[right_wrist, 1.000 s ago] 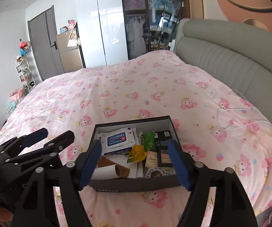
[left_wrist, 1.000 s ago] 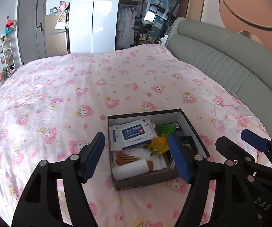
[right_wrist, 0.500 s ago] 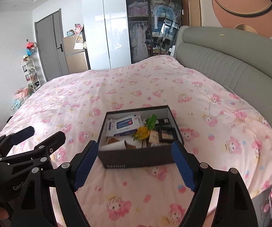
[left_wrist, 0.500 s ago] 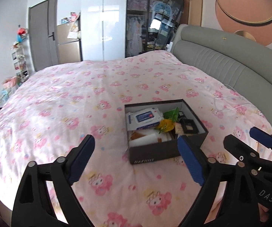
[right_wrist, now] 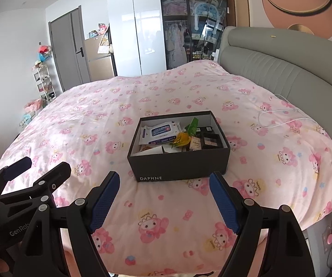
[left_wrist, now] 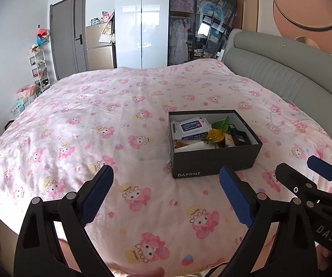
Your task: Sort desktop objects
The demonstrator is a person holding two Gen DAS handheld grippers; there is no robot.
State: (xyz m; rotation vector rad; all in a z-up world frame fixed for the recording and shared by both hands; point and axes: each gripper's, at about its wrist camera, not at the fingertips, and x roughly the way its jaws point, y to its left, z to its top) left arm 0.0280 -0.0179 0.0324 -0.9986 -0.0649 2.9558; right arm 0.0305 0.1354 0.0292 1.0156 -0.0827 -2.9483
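Both our left gripper [left_wrist: 166,189] and right gripper [right_wrist: 164,195] hang spread and empty, short of the dark cardboard box [right_wrist: 179,165] of sundries on the pink cartoon-print bedspread [left_wrist: 96,127]. Risk: the soft bedding may tip the box under a one-sided push.

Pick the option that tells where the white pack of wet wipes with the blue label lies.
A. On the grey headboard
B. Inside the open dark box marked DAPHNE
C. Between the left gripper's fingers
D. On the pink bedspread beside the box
B: the white pack of wet wipes with the blue label lies inside the open dark box marked DAPHNE, among the other items.
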